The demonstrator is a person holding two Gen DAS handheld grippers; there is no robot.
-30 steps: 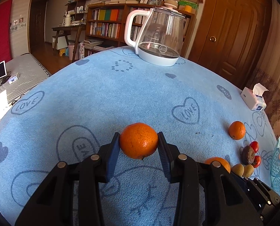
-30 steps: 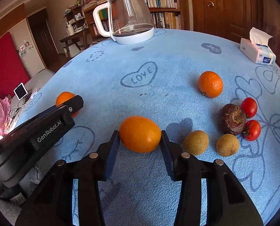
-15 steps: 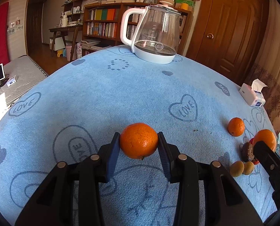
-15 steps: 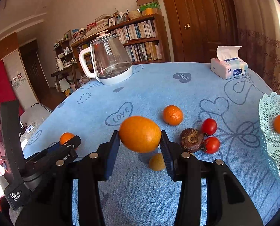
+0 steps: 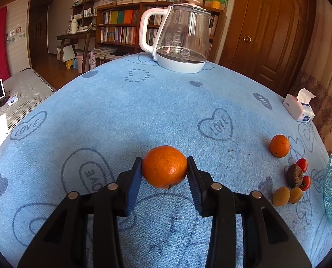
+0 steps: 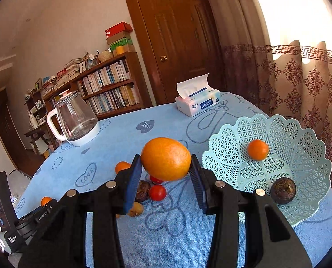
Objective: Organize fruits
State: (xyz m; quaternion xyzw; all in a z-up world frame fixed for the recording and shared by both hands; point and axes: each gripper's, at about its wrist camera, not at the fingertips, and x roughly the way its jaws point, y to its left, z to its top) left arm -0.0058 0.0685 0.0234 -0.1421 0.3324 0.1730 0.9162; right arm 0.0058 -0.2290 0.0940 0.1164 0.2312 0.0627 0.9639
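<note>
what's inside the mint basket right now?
The basket holds a small orange up on its wall and a dark brown round fruit near the bottom. The right gripper hides the basket's lower left part.

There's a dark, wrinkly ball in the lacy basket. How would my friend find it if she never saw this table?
Look for the pale blue lacy basket at the right end of the blue tablecloth. Only two fruits lie inside it: a small orange higher up, and the dark wrinkled fruit low near the front rim. It is the brown, rough one, not the bright smooth one.
</note>
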